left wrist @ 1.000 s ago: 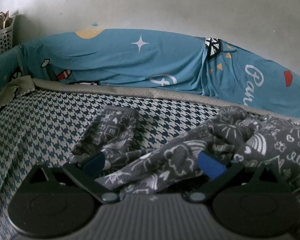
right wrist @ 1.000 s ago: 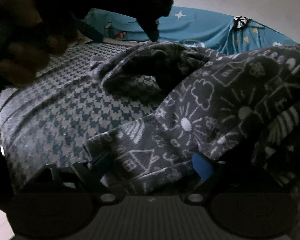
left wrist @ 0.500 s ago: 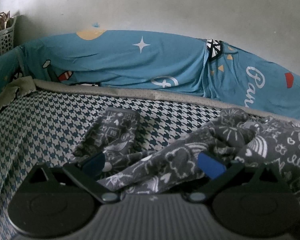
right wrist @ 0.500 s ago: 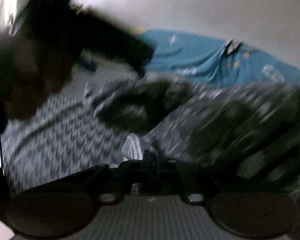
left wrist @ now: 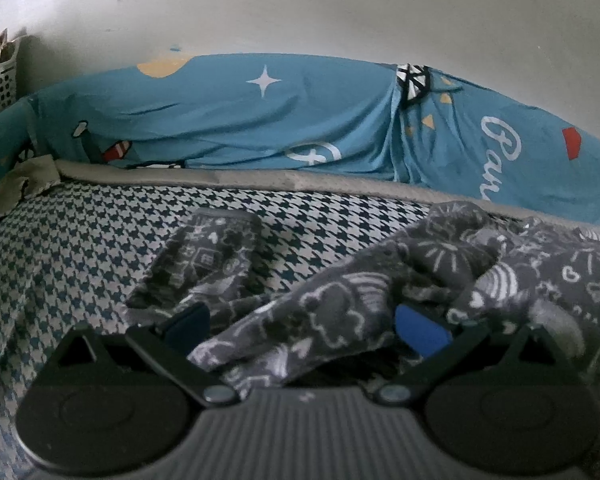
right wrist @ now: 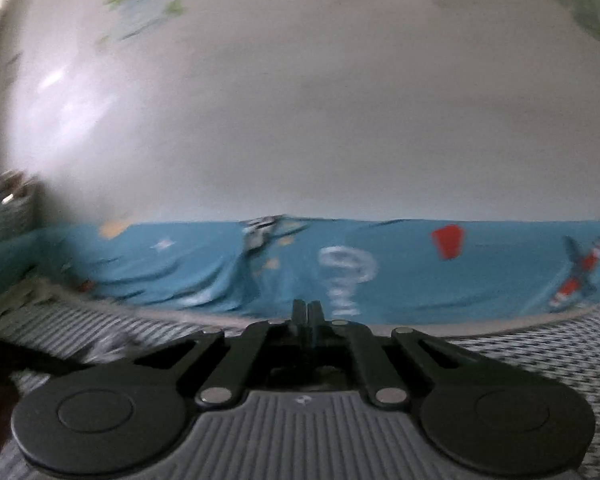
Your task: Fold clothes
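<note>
1. Left gripper (left wrist: 300, 320): jaws wide apart, grey doodle-print garment (left wrist: 340, 304) bunched between the pads, not pinched.
2. Garment spreads ahead and right of it on the houndstooth bed cover (left wrist: 80, 248).
3. Right gripper (right wrist: 307, 312): jaws fully together, no cloth visible in them, aimed at the blue sheet (right wrist: 400, 264).

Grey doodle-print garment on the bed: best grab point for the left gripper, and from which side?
Take the fold of the grey doodle-print garment lying between the left gripper fingers, coming from the near edge. That ridge is raised and bunched, easier to pinch than the flat leg on the houndstooth sheet.
</note>
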`<state>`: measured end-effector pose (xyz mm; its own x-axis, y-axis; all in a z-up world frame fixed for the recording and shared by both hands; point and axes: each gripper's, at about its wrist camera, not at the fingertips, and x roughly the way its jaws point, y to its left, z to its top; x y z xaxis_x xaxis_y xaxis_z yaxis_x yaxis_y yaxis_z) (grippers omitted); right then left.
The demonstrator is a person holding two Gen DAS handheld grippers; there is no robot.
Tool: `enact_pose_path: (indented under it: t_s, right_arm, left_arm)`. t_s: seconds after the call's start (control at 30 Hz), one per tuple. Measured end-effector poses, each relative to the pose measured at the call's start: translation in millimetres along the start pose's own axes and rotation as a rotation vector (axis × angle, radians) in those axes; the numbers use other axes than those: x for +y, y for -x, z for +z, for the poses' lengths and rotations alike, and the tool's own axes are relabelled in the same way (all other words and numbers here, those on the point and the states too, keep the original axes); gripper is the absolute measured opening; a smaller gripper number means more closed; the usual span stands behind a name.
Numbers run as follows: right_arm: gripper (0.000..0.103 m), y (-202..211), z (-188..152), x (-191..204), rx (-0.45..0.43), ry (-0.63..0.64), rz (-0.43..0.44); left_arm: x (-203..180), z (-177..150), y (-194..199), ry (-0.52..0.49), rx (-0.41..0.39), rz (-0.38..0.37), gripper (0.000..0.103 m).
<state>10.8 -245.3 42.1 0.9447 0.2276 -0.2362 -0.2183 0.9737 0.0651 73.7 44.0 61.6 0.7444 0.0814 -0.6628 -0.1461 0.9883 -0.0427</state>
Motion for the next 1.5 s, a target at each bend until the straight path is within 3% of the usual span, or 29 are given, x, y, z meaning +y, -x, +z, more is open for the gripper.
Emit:
enact_pose_path:
  t_s: [0.07, 0.2, 0.47, 0.57, 0.63, 0.73, 1.0, 1.17, 1.2, 1.33, 1.5]
  right_arm:
    - [0.003, 1.9, 5.4, -16.2, -0.006, -0.049, -0.028]
    - [0.004, 5.7, 3.2, -13.7, 0.022, -0.078, 0.075]
    - [0.01, 0.3, -24.0, 42.8, 0.149, 0.087, 0.312]
    - [0.019, -4.4, -41.5, 62.1, 0.21, 0.13, 0.361]
    - [0.035, -7.2, -51.1, 71.5, 0.244, 0.141, 0.393]
    - [0.048, -5.8, -61.9, 83.6, 0.278, 0.155, 0.443]
    - [0.066, -23.4, -95.6, 113.0, 0.388, 0.264, 0.477]
    - [0.065, -35.6, -117.6, 131.4, 0.427, 0.394, 0.405]
    - [0.059, -36.6, -120.1, 132.2, 0.431, 0.404, 0.393]
    - [0.015, -44.9, -119.8, 126.2, 0.456, 0.383, 0.347]
    - [0.01, -36.0, -91.0, 101.8, 0.348, 0.3, 0.287]
  left_arm:
    - [-4.0, -0.8, -1.8, -0.008, 0.006, -0.003, 0.103]
    - [-12.6, -3.8, -5.5, -0.027, 0.016, -0.008, 0.103]
    - [-12.1, -2.4, -5.4, -0.026, 0.001, 0.015, 0.103]
    - [-8.9, -1.0, -4.8, -0.015, 0.0, 0.014, 0.103]
    - [-7.8, -0.7, -4.9, -0.01, 0.004, 0.008, 0.103]
    - [-6.2, -0.1, -3.8, -0.009, 0.0, 0.008, 0.103]
    - [6.4, 3.8, -4.9, 0.038, 0.007, 0.014, 0.103]
    - [9.6, 4.6, -3.3, 0.052, 0.009, -0.002, 0.103]
    - [9.3, 4.2, -3.2, 0.046, 0.008, 0.001, 0.103]
    - [11.1, 4.3, -3.9, 0.052, 0.011, 0.008, 0.103]
    - [10.4, 4.5, -2.7, 0.05, 0.006, 0.012, 0.103]
